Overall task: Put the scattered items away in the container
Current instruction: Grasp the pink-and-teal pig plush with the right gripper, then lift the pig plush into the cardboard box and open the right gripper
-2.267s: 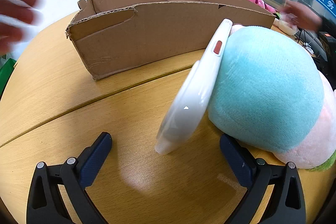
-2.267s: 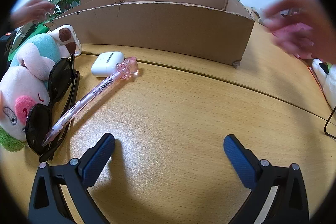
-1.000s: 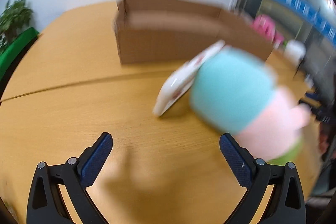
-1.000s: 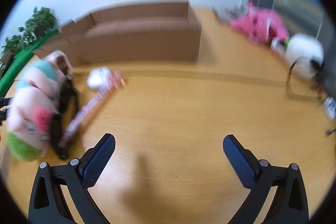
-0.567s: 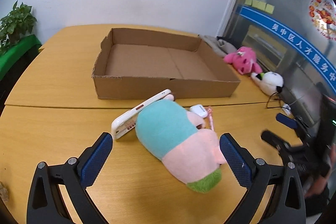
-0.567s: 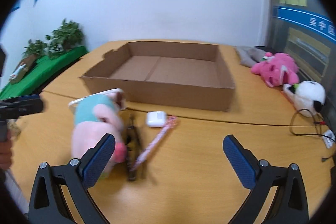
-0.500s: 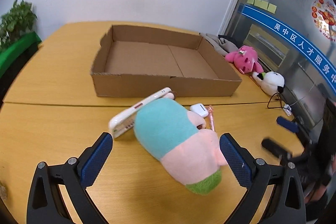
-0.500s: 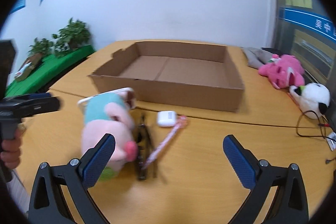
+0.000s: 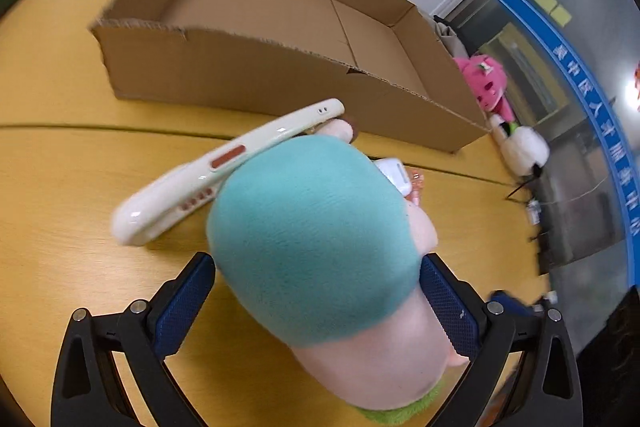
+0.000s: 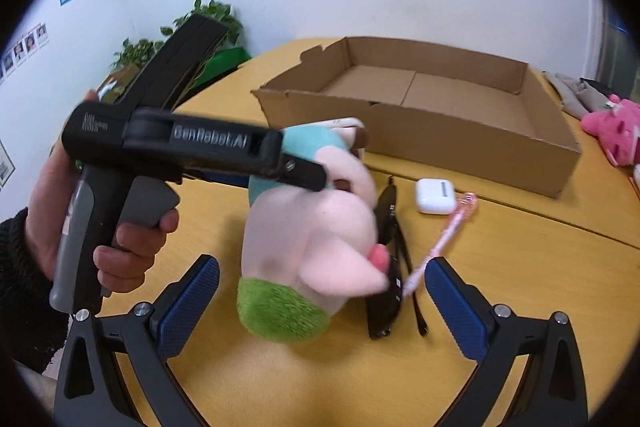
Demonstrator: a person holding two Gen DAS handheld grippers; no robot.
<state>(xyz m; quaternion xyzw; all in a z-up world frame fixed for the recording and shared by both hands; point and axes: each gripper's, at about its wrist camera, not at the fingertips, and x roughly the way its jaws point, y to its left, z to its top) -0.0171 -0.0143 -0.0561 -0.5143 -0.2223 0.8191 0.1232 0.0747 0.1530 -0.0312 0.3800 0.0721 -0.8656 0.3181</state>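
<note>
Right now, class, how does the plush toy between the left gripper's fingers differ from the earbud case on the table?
The plush toy is soft, bulky and teal, pink and green; the earbud case is small, hard and plain white. The left gripper straddles the toy; the case lies free beside the pink pen. Both remain outside the cardboard box.

Right wrist view: the right gripper [image 10: 322, 297] is held with jaws spread wide above the wooden table [image 10: 520, 291], holding nothing. Between the blue pads [image 10: 188, 303] lies the plush toy [image 10: 316, 231], green end nearest the camera. The left gripper [image 10: 296, 169] reaches across from the left onto the toy's teal upper part, its handle held by a hand [image 10: 120, 239]. Sunglasses [image 10: 386, 267] and a pink pen [image 10: 444, 239] lie just right of the toy, a white earbud case [image 10: 434, 195] beyond. The cardboard box [image 10: 440, 131] stands open behind. A white phone [image 10: 344, 123] shows behind the toy
</note>
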